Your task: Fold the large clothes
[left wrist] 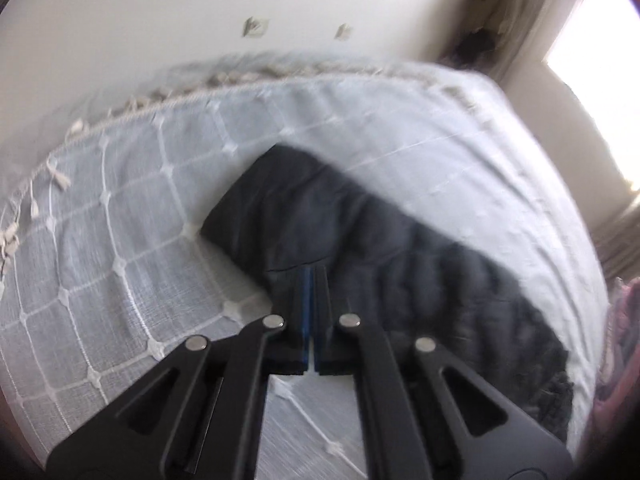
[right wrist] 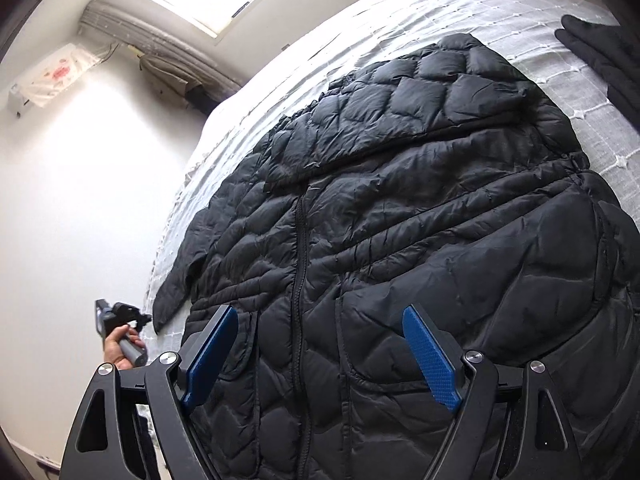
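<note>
Black quilted jacket (right wrist: 400,220): lies spread front-up on the bed, zip closed down the middle, hood flat at the far end, one sleeve stretched out toward the bed's edge
Bedspread (right wrist: 592,136): pale grey with a white grid and tassels, bearing the whole garment
Left gripper (left wrist: 311,276): fingers pressed together on dark cloth, apparently the cuff end of the sleeve (left wrist: 280,208); the view is blurred, so how much cloth is caught cannot be told
Right gripper (right wrist: 320,356): blue pads spread wide, nothing between them, hovering over the hem either side of the zip (right wrist: 298,280)
Left hand (right wrist: 120,350): seen from the right wrist view, gripping the tool's handle just beside the sleeve tip
Other items: a second dark garment (right wrist: 604,60) at the bed's edge, pinkish cloth near the top
Done: the jacket looks laid out and smoothed, no fold visible in the body
Left: judged early; the sleeves have to go across the chest, then the body doubled over
</note>
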